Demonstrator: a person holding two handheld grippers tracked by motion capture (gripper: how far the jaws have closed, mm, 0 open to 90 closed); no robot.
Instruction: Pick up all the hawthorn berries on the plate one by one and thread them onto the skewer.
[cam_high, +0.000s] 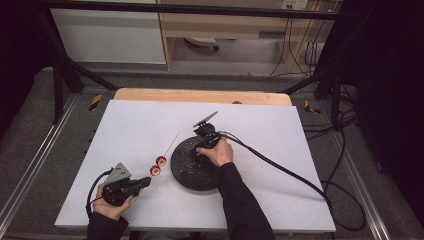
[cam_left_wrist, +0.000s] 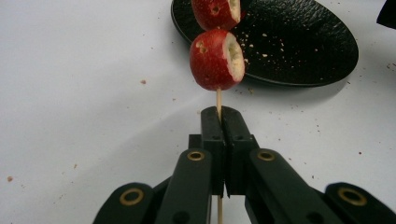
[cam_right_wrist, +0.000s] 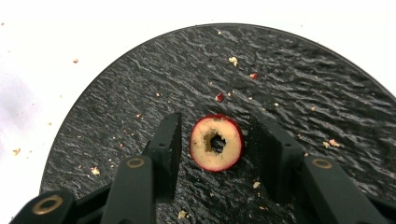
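I keep the left gripper (cam_left_wrist: 219, 122) clenched on the bamboo skewer (cam_left_wrist: 218, 100), near the front-left corner of the white table (cam_high: 260, 200), so the stick stays steady and level with its two threaded hawthorn pieces (cam_left_wrist: 216, 59) just off the black slate plate (cam_right_wrist: 299, 74). My right gripper (cam_right_wrist: 217, 142) hovers over that plate with its jaws straddling a third cored hawthorn (cam_right_wrist: 216, 142), a gap showing on each side, so nothing is grasped yet; I judge this piece goes onto the stick next. The farther threaded fruit is cut off at the top of the left gripper view, and my right hand (cam_high: 216, 151) hides the plated fruit from above.
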